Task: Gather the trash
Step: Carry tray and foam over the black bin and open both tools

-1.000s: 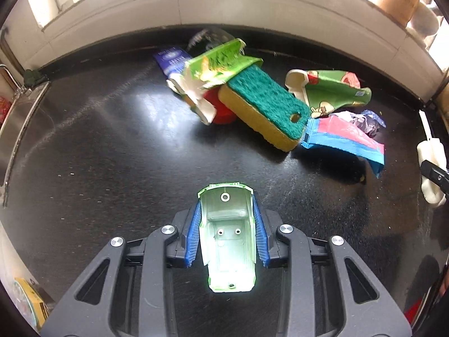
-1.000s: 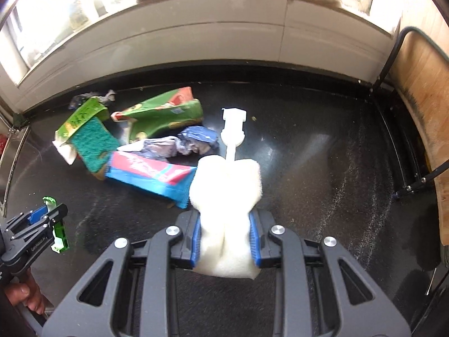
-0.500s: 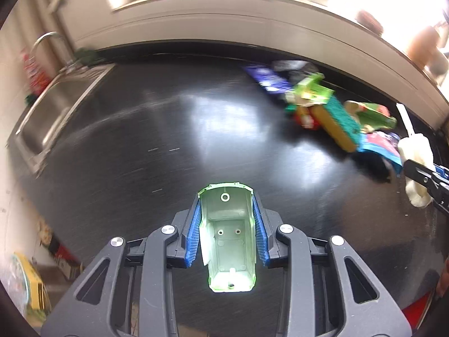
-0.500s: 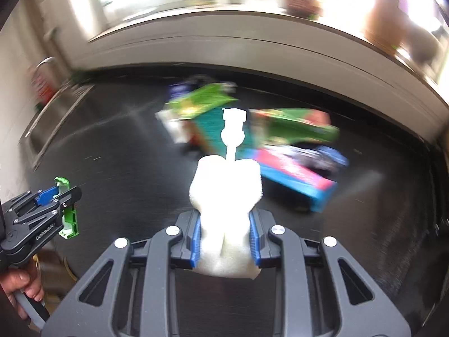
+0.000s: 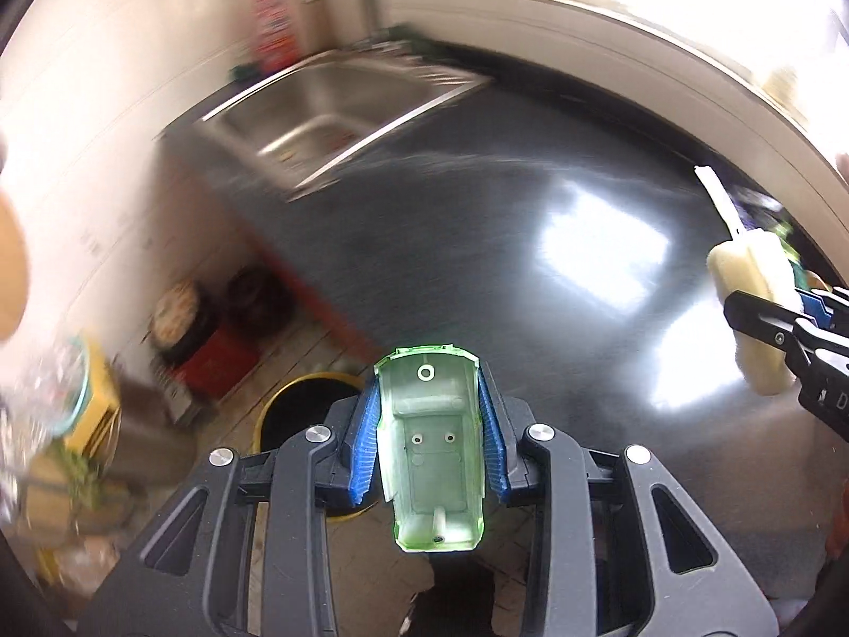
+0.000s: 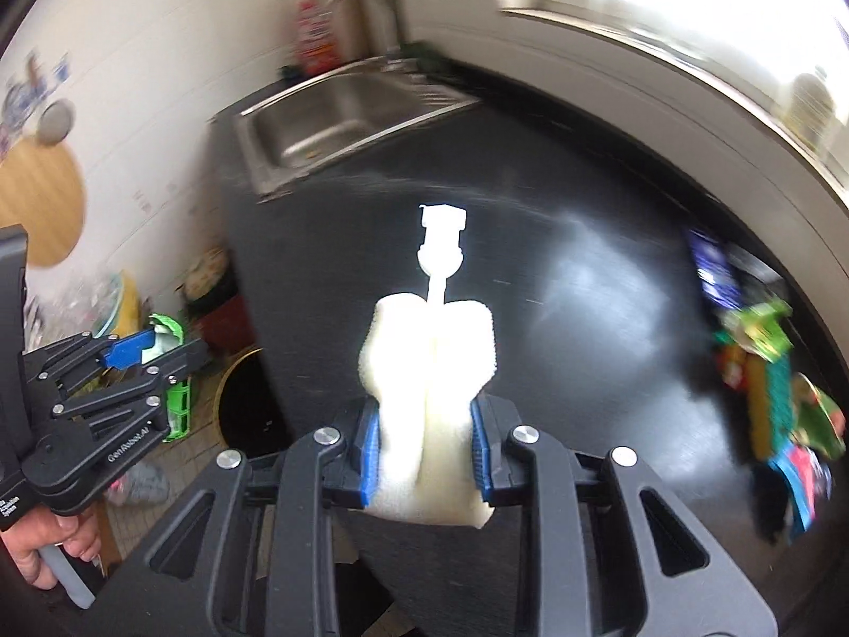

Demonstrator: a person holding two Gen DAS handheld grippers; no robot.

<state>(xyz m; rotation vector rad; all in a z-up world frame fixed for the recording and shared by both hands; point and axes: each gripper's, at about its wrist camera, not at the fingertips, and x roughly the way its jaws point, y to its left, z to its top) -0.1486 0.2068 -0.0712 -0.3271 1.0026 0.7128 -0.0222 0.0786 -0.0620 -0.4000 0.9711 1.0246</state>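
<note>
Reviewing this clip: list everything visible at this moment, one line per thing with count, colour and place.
green plastic shell: 1, pale green, in left gripper
foam brush: 1, white, in right gripper
wrapper pile: several, mixed colours, counter right edge
counter: 1, black, centre
sink: 1, steel, counter's far end
bin: 1, yellow-rimmed, floor below counter
left gripper: 1, black, blue pads
right gripper: 1, black, blue pads
hand: 1, lower left

The trash pile (image 6: 769, 371) at the right edge is blurred. The yellow-rimmed bin (image 5: 302, 414) is half hidden behind the left gripper (image 5: 430, 440); the floor clutter (image 5: 79, 424) is perhaps packaging.
</note>
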